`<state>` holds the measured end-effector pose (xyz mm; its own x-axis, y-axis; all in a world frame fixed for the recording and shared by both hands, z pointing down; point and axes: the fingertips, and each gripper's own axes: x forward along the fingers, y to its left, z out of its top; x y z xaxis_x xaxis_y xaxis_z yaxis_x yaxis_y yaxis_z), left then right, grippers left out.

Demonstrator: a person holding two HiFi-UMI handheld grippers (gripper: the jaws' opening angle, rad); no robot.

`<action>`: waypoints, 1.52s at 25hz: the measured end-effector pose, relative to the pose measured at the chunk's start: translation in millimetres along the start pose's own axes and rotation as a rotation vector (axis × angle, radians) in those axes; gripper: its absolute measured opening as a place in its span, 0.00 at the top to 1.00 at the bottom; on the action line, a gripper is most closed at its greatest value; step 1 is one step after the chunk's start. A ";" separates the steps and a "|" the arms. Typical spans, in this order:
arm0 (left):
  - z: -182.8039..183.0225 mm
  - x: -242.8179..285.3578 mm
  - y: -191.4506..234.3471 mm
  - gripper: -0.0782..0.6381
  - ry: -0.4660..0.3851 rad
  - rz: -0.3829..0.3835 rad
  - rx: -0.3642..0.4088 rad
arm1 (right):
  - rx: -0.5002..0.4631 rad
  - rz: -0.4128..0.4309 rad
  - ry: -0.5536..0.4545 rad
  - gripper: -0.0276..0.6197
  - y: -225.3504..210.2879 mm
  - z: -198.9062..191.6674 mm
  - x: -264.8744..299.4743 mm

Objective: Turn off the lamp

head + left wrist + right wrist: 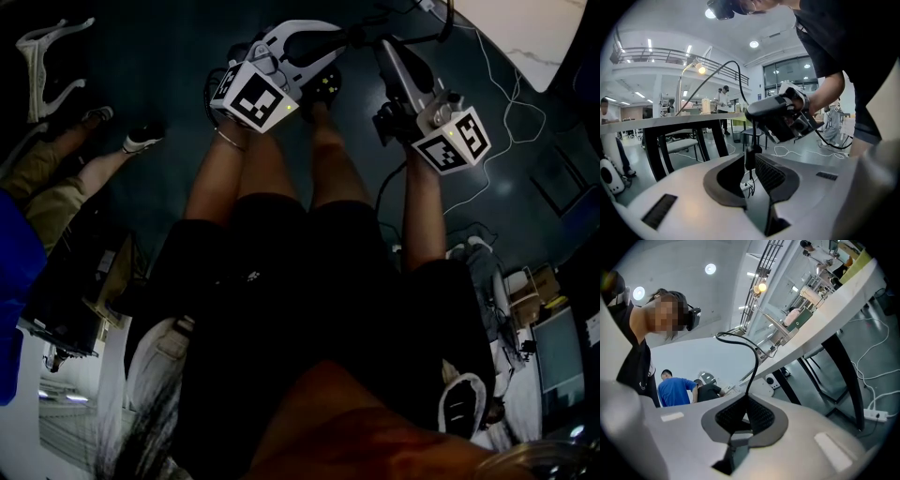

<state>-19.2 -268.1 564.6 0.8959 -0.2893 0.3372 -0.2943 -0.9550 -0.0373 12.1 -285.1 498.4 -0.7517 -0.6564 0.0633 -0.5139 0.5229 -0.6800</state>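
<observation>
My right gripper is clamped tight on the black cord — left gripper slightly parted, cord dangling at its gap. Lamp lit on the table, 11 o'clock in left gripper view.

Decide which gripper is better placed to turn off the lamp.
Left, probably: the left gripper is open around a thick piece on the black cord, perhaps its switch, while the right gripper is shut on that cord.
</observation>
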 end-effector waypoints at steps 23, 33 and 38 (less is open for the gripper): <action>-24.9 52.5 -7.7 0.79 -0.027 -0.052 -0.042 | 0.075 0.158 0.010 0.94 31.9 12.3 -9.9; -22.9 50.4 -16.5 0.87 -0.014 -0.061 -0.041 | 0.037 0.110 -0.022 0.94 23.4 21.5 -15.7; -29.0 46.7 -24.3 0.87 0.013 -0.072 -0.055 | -0.018 0.047 -0.040 0.94 12.2 22.9 -17.9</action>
<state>20.2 -256.4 608.5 0.9109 -0.2190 0.3498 -0.2477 -0.9680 0.0391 28.7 -279.4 472.2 -0.7582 -0.6520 0.0020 -0.4862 0.5634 -0.6680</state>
